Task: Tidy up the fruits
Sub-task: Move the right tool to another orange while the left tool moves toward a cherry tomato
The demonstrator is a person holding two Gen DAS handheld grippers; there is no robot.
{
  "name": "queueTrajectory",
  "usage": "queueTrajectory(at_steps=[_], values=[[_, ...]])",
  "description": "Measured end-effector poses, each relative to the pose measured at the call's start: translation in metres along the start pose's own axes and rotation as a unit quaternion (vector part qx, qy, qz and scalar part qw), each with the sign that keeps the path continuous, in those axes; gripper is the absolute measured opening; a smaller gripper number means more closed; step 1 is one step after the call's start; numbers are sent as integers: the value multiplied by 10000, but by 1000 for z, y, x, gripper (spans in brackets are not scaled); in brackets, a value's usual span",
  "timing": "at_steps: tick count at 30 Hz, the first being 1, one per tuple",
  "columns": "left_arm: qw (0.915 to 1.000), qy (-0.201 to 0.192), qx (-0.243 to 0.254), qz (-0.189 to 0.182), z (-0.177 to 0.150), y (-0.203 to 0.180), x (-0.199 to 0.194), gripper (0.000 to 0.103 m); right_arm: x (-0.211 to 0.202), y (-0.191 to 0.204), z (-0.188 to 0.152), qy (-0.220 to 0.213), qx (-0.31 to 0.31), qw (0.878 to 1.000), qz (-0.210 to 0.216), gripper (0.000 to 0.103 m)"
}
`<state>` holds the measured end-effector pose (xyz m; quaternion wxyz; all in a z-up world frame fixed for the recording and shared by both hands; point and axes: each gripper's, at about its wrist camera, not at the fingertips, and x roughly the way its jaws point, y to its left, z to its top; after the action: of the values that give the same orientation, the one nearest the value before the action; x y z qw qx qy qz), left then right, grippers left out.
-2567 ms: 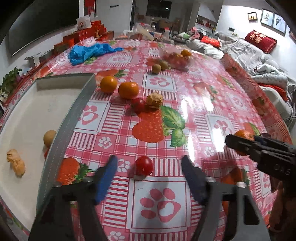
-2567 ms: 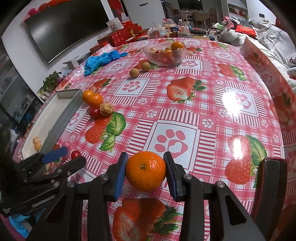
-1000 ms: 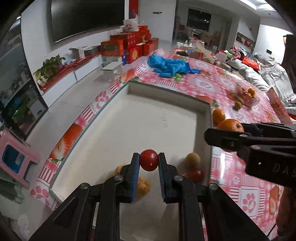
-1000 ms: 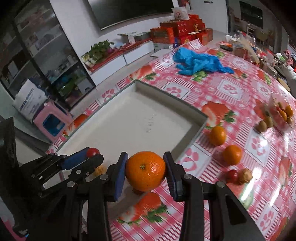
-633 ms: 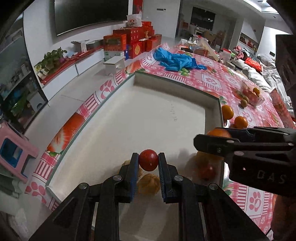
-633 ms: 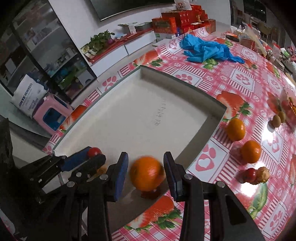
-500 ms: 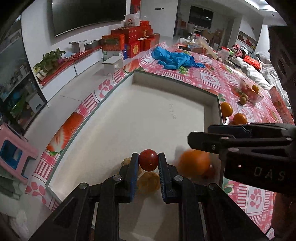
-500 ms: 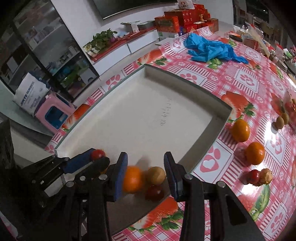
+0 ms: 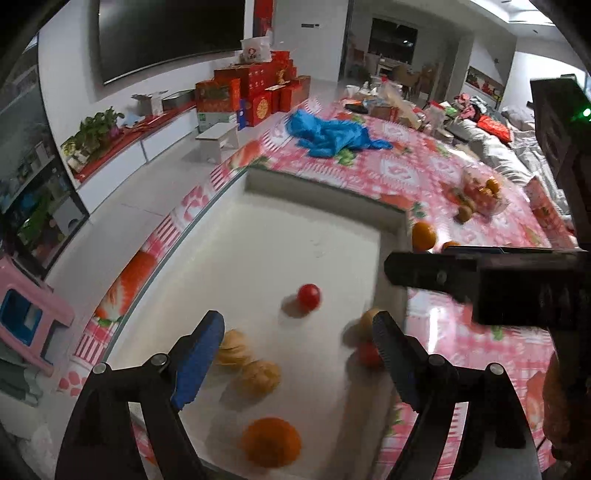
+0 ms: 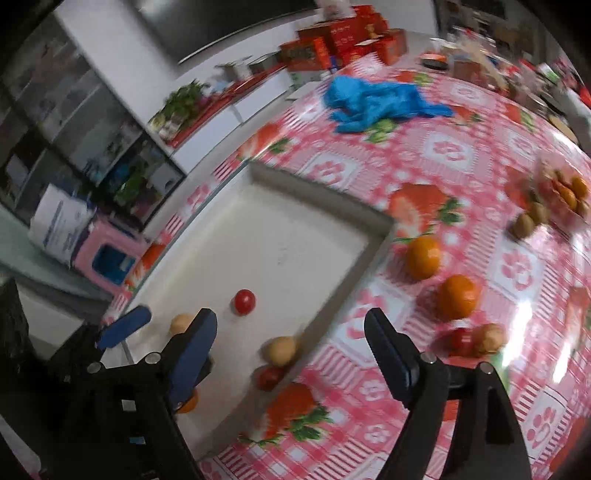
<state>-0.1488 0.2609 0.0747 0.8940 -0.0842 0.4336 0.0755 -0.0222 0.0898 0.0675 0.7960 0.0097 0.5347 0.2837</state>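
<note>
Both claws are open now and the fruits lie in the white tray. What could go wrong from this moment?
1. The red tomato lies loose on the flat tray floor; it may roll against the other fruit.
2. The orange lies by the tray's near edge, under the open left claw; a low move could knock it.
3. Two oranges lie on the glossy tablecloth near the tray wall; the open right claw may push them away.

I see a blue cloth (image 9: 330,136) crumpled on the far tablecloth (image 10: 443,155), red boxes (image 9: 255,92) stacked by the wall under a dark TV (image 9: 166,33), and a pink stool (image 9: 26,325) on the floor.
</note>
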Motion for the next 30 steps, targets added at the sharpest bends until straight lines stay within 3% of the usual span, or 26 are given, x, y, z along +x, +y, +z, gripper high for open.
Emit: queueTrajectory(at_steps=[5, 12, 16, 23, 30], values=[[9994, -146, 160, -284, 18, -22, -17, 83, -30, -40, 13, -307, 453, 9984, -171, 85], [9961, -575, 393, -542, 50, -59, -46, 83, -79, -109, 22, -843, 781, 9873, -1101, 85], [9955, -597, 403, -613, 55, -74, -39, 83, -71, -145, 5, -565, 997, 9823, -1480, 85], [9971, 92, 435, -615, 28, -96, 7, 83, -28, -149, -34, -139, 744, 9872, -1405, 85], [9964, 321, 562, -556, 7, -105, 21, 83, -13, -138, -25, -318, 658, 9914, -1089, 85]])
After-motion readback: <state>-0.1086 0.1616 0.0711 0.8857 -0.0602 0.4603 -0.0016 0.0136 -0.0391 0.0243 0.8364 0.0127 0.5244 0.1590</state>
